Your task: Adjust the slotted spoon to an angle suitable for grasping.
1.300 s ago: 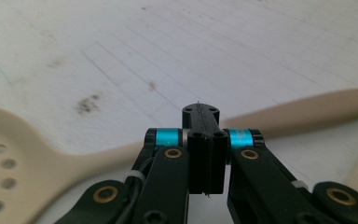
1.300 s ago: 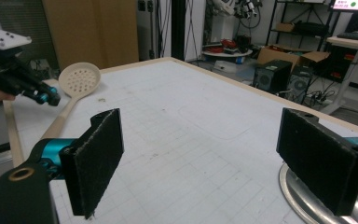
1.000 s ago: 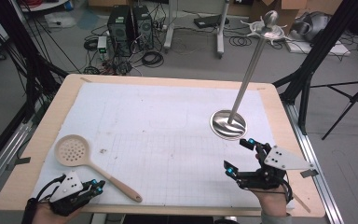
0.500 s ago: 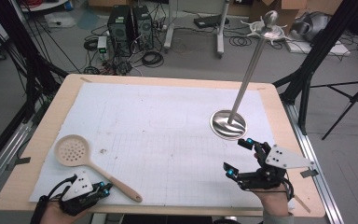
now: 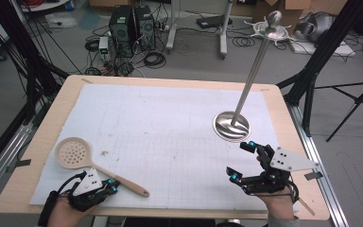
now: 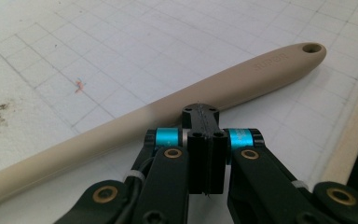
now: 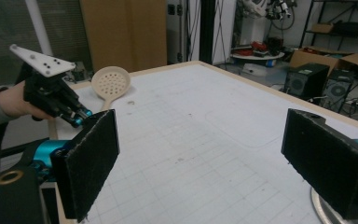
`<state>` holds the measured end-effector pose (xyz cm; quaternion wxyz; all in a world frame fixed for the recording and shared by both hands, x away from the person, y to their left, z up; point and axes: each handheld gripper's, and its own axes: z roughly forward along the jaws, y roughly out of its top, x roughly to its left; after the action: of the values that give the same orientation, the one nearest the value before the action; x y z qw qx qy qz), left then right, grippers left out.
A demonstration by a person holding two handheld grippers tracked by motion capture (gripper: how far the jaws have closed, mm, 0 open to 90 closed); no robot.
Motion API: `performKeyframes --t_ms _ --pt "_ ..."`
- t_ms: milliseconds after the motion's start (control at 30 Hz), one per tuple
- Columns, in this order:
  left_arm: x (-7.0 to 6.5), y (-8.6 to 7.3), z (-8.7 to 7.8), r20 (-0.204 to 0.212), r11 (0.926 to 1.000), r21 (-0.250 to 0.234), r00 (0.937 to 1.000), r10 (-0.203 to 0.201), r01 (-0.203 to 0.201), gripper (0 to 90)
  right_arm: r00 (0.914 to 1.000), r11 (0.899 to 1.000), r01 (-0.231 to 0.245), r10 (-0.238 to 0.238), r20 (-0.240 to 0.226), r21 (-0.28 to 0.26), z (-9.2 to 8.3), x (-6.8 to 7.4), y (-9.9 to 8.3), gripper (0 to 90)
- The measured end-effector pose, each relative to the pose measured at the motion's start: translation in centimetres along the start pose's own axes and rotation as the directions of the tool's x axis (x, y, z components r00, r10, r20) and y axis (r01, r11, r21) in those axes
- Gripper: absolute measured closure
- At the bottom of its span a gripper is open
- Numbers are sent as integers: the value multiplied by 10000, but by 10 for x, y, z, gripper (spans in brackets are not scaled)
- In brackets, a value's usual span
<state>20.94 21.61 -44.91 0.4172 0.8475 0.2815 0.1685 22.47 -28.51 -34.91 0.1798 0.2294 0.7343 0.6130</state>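
Left gripper (image 6: 204, 140) fingers pressed together, empty, just beside the skimmer (image 5: 74, 153) handle. Right gripper (image 5: 246, 161) fingers wide, empty. Stand (image 5: 231, 126) on counter (image 5: 283, 113).

A skimmer (image 5: 94, 164) lies at the table's (image 5: 42, 137) near left. A stand (image 5: 232, 125) rises far right, perhaps on the mat (image 5: 170, 123).

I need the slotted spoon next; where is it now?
In the high view, the slotted spoon lies at the table's near-left corner, its handle running right past the shut left gripper.
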Motion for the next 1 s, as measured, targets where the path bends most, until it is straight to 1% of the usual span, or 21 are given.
performKeyframes --t_ms 233,333,367,400,467,533,567,600,633,700,800,867,900,1000 --pt "7 12 14 -47 9998 115 9998 -175 176 896 9995 9999 -107 106 -308 -44 0 0 0 102" --pt "9 15 18 -80 9997 140 9997 -217 218 896 9993 9999 -73 69 -355 -99 -1 -1 0 102" --pt "12 18 22 -87 9996 167 9997 -238 239 896 9989 9997 -186 180 -431 -135 -2 -1 0 101" --pt "12 19 24 -104 9996 142 9996 -255 256 896 9989 9998 -131 123 -442 -180 -2 -1 0 102" --pt "13 20 26 -100 9994 161 9995 -296 298 896 9987 9998 -168 161 -475 -143 -3 -1 0 102" --pt "18 25 33 -83 9989 134 9989 -458 460 896 9986 9997 -202 195 -489 -151 -3 -1 0 102" --pt "18 25 33 -83 9989 134 9989 -458 460 896 9986 9997 -202 195 -489 -151 -3 -1 0 102" --pt "19 27 36 -97 9989 201 9991 -415 416 896 9987 9997 -181 173 -472 -170 -3 -1 0 102" --pt "22 31 41 -92 9987 238 9989 -451 453 896 9988 9997 -173 165 -472 -162 -3 -1 0 102" --pt "23 33 44 -105 9986 238 9988 -477 479 896 9986 9997 -184 176 -492 -149 -3 -1 0 101" --pt "25 40 51 -155 9985 346 9990 -419 424 896 9987 9997 -174 166 -486 -163 -3 -1 0 102" --pt "26 46 57 -206 9979 520 9991 -383 393 896 9987 9997 -186 180 -473 -124 -4 -2 0 102" --pt "26 48 59 -239 9980 543 9993 -305 317 896 9987 9997 -200 194 -467 -122 -3 -2 0 102" --pt "28 51 63 -286 9976 586 9989 -360 376 896 9987 9997 -228 224 -450 -84 -4 -2 0 102"
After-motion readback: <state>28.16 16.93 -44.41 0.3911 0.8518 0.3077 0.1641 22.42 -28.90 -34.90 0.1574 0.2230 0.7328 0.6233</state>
